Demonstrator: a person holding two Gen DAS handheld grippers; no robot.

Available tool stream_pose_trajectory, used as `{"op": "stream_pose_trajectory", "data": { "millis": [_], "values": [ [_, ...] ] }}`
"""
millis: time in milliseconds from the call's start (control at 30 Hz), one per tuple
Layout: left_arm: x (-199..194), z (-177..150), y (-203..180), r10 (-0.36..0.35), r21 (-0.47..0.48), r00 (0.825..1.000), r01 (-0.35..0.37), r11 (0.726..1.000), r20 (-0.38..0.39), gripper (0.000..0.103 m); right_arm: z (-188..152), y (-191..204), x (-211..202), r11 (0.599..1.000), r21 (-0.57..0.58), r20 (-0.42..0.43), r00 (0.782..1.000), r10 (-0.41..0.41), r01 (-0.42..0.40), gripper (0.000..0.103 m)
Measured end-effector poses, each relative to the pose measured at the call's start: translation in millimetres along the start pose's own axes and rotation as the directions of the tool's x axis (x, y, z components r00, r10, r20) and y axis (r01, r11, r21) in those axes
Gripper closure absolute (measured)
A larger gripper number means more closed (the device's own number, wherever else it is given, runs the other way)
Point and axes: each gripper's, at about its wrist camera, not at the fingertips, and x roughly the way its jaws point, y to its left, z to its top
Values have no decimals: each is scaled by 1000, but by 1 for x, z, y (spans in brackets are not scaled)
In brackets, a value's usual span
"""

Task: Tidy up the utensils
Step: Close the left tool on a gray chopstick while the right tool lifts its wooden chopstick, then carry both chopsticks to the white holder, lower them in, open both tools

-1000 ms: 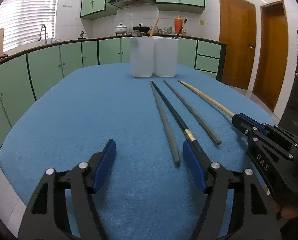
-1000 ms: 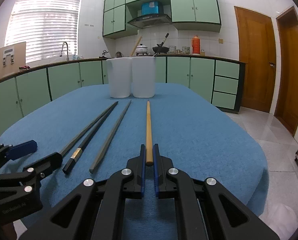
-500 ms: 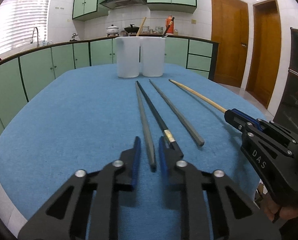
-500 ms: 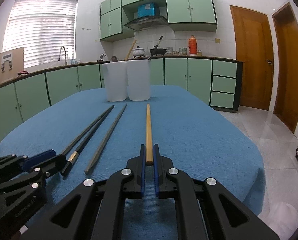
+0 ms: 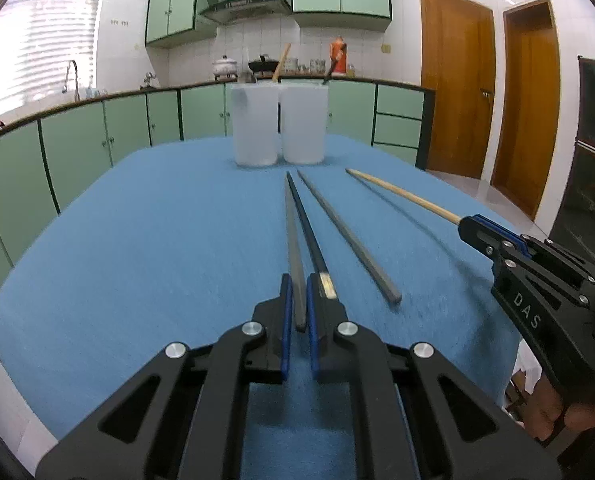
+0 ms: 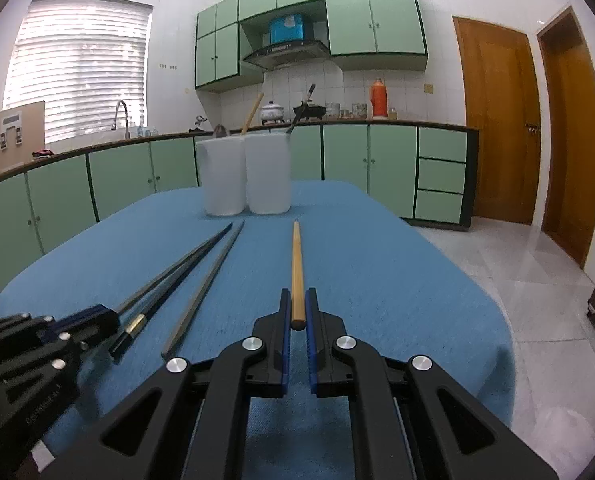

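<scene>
Left wrist view: grey chopstick's point(image 5: 293, 240) near end sat hidden between the blue pads of the left gripper point(image 5: 296, 300), whose jaws had just closed onto it. Its long axis ran away toward two white cups point(image 5: 278, 124) at the far end of the blue table point(image 5: 157, 248). Black chopstick point(image 5: 307, 224) lay touching it at right, second grey stick point(image 5: 349, 240) further right.

Right wrist view: right gripper point(image 6: 297, 312) was clamped tight on the wooden chopstick point(image 6: 296, 264), tip pointing at the cups. Left gripper was cut off at the frame's lower left, its pads hard to make out.
</scene>
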Motion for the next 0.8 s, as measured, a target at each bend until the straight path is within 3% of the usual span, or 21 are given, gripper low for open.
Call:
{"op": "stream_pose_trajectory", "data": {
  "millis": [200,467,800],
  "values": [
    [-20,22,3,22,17,996,-24,1000,88,97,16,-1,-11,999,-34,59,998,0,2,96],
    [-38,63,7,26,23,981,-31,999,194,97,62,-7,-25,997,-64,136,989,52,-44,96],
    [-44,128,18,4,10,964,-7,1000,265,97,139,-19,-20,988,-47,137,979,152,-147,96]
  ]
}}
